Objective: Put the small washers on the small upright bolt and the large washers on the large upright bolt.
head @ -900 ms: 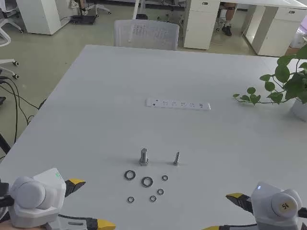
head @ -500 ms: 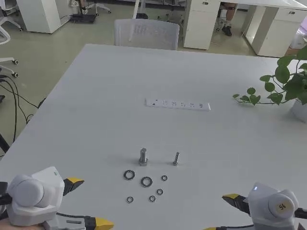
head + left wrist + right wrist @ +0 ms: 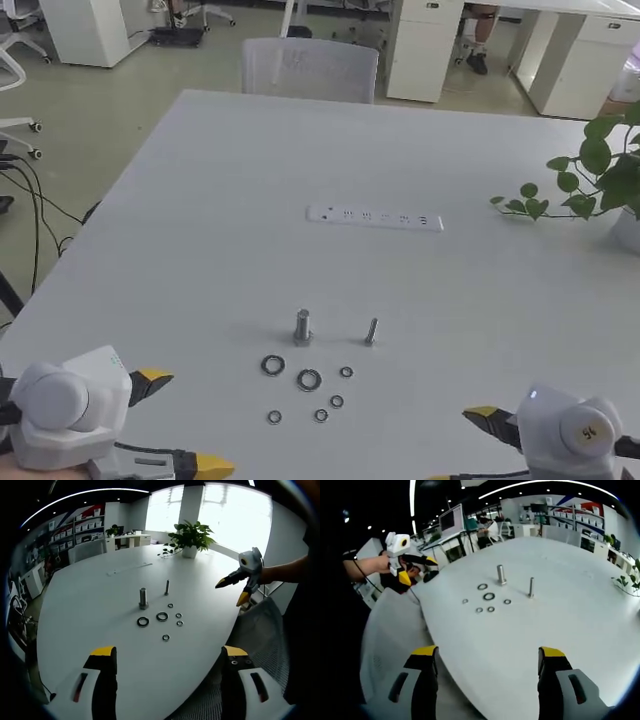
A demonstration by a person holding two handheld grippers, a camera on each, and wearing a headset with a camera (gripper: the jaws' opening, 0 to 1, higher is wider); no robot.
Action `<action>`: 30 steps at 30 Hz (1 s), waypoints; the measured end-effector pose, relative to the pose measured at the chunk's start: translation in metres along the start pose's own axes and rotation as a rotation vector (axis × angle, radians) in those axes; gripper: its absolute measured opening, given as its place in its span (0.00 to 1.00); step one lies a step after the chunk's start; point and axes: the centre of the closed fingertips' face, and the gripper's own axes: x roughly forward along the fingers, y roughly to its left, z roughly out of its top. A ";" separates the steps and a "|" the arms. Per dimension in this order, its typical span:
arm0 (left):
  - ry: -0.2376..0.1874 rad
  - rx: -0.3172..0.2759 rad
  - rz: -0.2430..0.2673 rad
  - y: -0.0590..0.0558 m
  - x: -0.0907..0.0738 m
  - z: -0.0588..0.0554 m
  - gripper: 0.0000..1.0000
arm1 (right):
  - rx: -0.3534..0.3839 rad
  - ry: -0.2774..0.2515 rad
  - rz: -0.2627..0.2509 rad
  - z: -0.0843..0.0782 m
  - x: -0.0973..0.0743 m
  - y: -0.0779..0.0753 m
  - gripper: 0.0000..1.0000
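Note:
A large upright bolt [image 3: 302,327] and a small upright bolt [image 3: 371,332] stand side by side on the white table [image 3: 220,230]. In front of them lie two large washers [image 3: 272,365] [image 3: 309,379] and several small washers [image 3: 337,401]. My left gripper [image 3: 183,420] hovers open at the near left edge and holds nothing. My right gripper [image 3: 462,445] is open and empty at the near right edge. In the left gripper view the left gripper [image 3: 169,651] faces the large bolt [image 3: 143,598] and small bolt [image 3: 167,587]. In the right gripper view the right gripper [image 3: 488,651] faces the large bolt [image 3: 500,574] and small bolt [image 3: 531,587].
A white power strip [image 3: 374,217] lies further back at mid-table. A potted plant [image 3: 590,180] stands at the right edge. A grey mesh chair [image 3: 310,68] is pushed in at the far side. Desks and cabinets stand beyond.
The head camera has shifted slightly. Both grippers have sunk a little lower in the head view and stay open. Bolts and washers have not moved.

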 end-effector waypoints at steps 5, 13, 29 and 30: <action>-0.006 -0.014 -0.011 -0.002 0.001 0.002 0.85 | 0.001 0.002 0.003 0.000 0.002 -0.001 0.83; 0.001 -0.003 -0.006 0.002 0.001 0.002 0.87 | 0.005 -0.008 0.008 0.001 0.001 -0.004 0.83; 0.022 0.026 -0.034 -0.007 0.003 -0.001 0.99 | -0.050 -0.007 0.050 0.026 0.014 0.003 0.89; 0.022 0.026 -0.039 -0.007 0.003 -0.002 0.99 | -0.054 -0.007 0.053 0.030 0.015 0.004 0.88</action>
